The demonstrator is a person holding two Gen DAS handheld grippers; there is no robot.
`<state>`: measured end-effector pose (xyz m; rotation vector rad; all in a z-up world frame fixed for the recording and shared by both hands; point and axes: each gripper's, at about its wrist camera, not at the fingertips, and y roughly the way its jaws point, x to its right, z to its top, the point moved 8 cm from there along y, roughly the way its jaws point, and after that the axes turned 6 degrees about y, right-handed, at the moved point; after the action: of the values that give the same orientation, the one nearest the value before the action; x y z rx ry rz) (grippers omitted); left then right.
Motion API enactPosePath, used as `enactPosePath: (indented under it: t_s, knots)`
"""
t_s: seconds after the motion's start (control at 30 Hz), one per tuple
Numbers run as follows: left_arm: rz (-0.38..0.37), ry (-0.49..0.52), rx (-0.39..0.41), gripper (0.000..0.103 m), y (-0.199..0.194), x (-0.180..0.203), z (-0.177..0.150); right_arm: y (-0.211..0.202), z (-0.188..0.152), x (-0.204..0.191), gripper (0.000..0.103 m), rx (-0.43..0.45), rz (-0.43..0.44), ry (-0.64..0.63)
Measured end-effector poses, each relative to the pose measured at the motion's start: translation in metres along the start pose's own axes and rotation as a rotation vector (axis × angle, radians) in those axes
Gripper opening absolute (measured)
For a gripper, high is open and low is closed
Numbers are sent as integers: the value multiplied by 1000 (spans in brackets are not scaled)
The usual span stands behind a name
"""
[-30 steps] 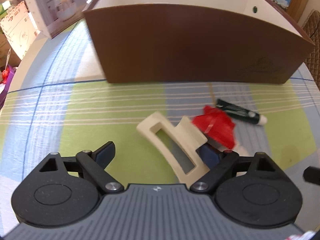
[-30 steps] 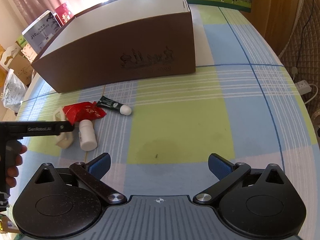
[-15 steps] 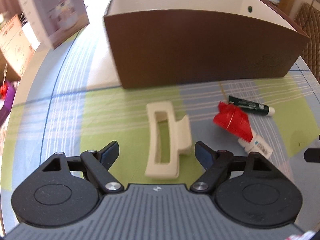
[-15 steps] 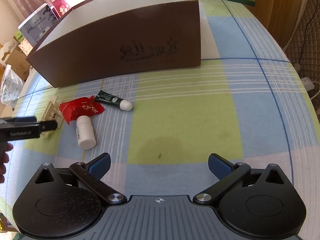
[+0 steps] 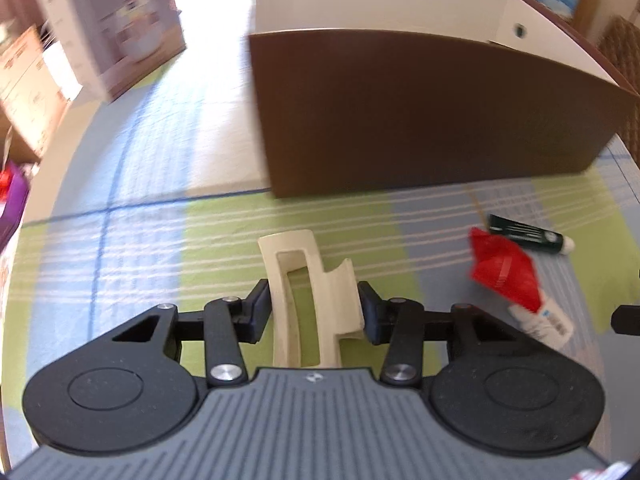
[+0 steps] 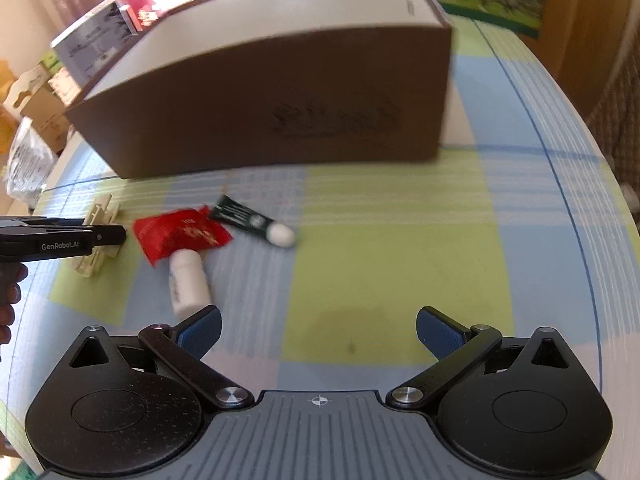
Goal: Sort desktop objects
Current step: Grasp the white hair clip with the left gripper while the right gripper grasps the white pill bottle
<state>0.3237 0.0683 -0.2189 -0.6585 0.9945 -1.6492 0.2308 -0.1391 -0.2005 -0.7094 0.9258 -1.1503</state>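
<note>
Cream hair clip [image 5: 316, 300] squeezed between left gripper [image 5: 314, 312] fingers [image 5: 256, 312].

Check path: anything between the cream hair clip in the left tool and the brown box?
Nothing visible. The left tool is closed on the hair clip; only bare tablecloth lies ahead to the brown box. Its near wall must be cleared.

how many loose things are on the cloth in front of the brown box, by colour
cream: 1, hair claw clip, between the left gripper's pads
red: 1, packet
white: 1, bottle
dark green: 1, tube
total: 4
</note>
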Motion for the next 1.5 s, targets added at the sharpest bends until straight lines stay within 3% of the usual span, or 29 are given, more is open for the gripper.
enactPosePath:
  t_s: [0.13,0.17,0.23,0.37,0.53,0.63,1.13,1.5]
  knots:
    - [15,-42,-18,41,-4,-21,-8,4,4,-31,99,22,67,-96]
    - [17,-45,-24,41,-5,-24,-11,7,4,-40,94,22,79,-125]
    - [11,-41,-33,41,-9,-27,-15,16,1,-56,74,3,104,-182]
    - [-4,-45,-45,40,-15,-31,-22,32,-1,-79,63,-12,106,-260]
    - [-26,-40,-55,39,-18,-30,-27,48,-4,-92,35,-19,63,-331]
    - [-38,-32,-51,38,-19,-29,-28,48,-9,-91,24,-9,37,-359]
    - [-55,-2,-44,38,-16,-26,-25,21,-29,-53,24,-2,-65,-235]
    - [-73,-10,-55,37,-25,-9,-36,13,-30,-47,24,-12,-67,-222]
